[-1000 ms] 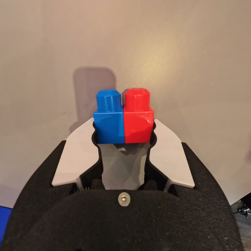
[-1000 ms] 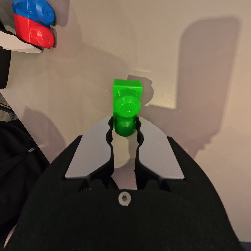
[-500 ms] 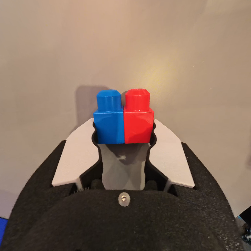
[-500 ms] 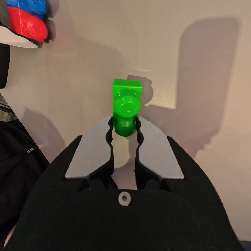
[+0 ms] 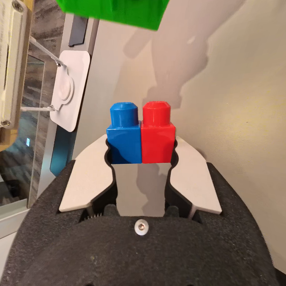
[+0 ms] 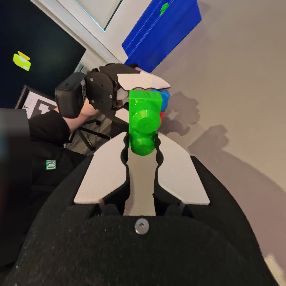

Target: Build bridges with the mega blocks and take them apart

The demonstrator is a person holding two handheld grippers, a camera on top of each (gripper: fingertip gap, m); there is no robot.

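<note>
**Green block held over the blue and red pair**

The left gripper (image 5: pixel 141 148) clamps two single-stud plastic blocks side by side between its white fingers: a blue block (image 5: pixel 124 139) on its left and a red block (image 5: pixel 157 139) on its right, studs pointing away from the camera. The right gripper (image 6: pixel 141 143) pinches a bright green two-stud plastic block (image 6: pixel 144 111) by its nearer stud. That green block hangs just ahead of the left gripper's pair, apparently not touching. A blue box (image 6: pixel 162 34) lies beyond on the pale table (image 6: pixel 232 77).
</note>
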